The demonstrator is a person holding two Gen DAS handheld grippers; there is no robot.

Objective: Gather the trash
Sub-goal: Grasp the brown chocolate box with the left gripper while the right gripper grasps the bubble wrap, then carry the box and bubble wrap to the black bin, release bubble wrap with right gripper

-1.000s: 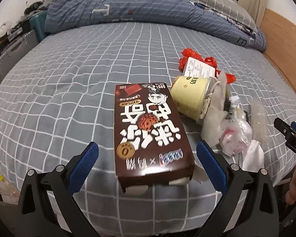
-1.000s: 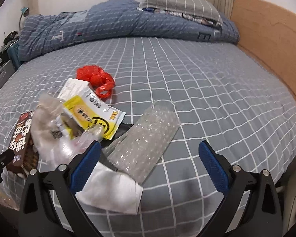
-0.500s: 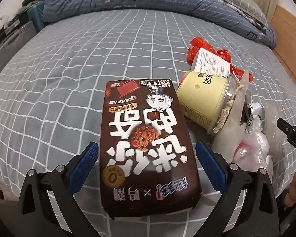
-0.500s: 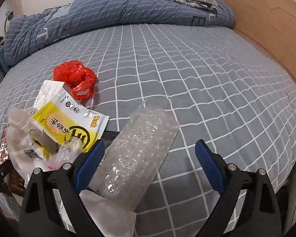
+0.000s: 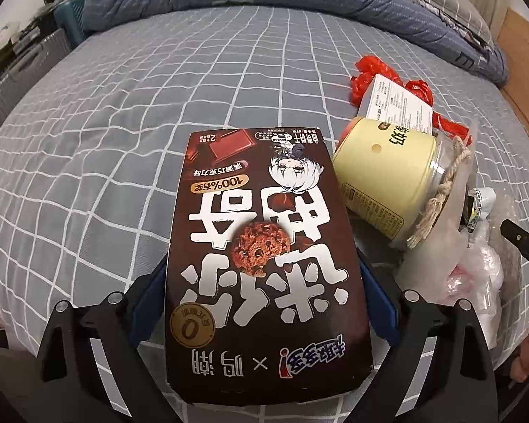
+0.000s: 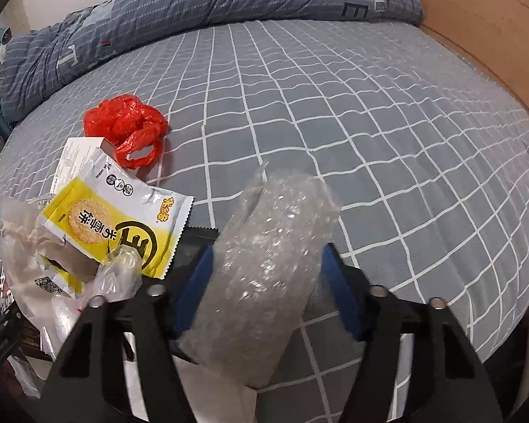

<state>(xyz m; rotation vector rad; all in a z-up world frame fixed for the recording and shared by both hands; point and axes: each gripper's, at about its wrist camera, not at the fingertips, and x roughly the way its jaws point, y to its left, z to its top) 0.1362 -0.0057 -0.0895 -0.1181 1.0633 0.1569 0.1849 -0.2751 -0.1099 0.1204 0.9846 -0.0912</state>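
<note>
A brown cookie box [image 5: 264, 218] lies on the grey checked bed, and my left gripper [image 5: 262, 275] is closing with its blue pads against the box's two long sides. In the right wrist view a sheet of clear bubble wrap [image 6: 282, 211] bulges into a roll between the blue pads of my right gripper [image 6: 268, 264], whose jaws are closing on it. Beside the box lies a pale yellow cup [image 5: 388, 176] on its side. A yellow cracker wrapper [image 6: 116, 225], a red plastic bag [image 6: 127, 130] and crumpled clear plastic [image 6: 28, 246] sit left of the bubble wrap.
The trash sits near the bed's front edge [image 5: 70, 317]. A blue quilt [image 6: 229, 0] is heaped at the far end, with a wooden headboard [image 6: 493, 35] to the right. A grey suitcase [image 5: 17, 70] stands off the bed's left side. White tissue [image 6: 211, 387] lies under the right gripper.
Both grippers came down and forward onto the trash. The left pads closed in on the box's sides. The right jaws narrowed a lot, and the flat bubble wrap curled up between them.
</note>
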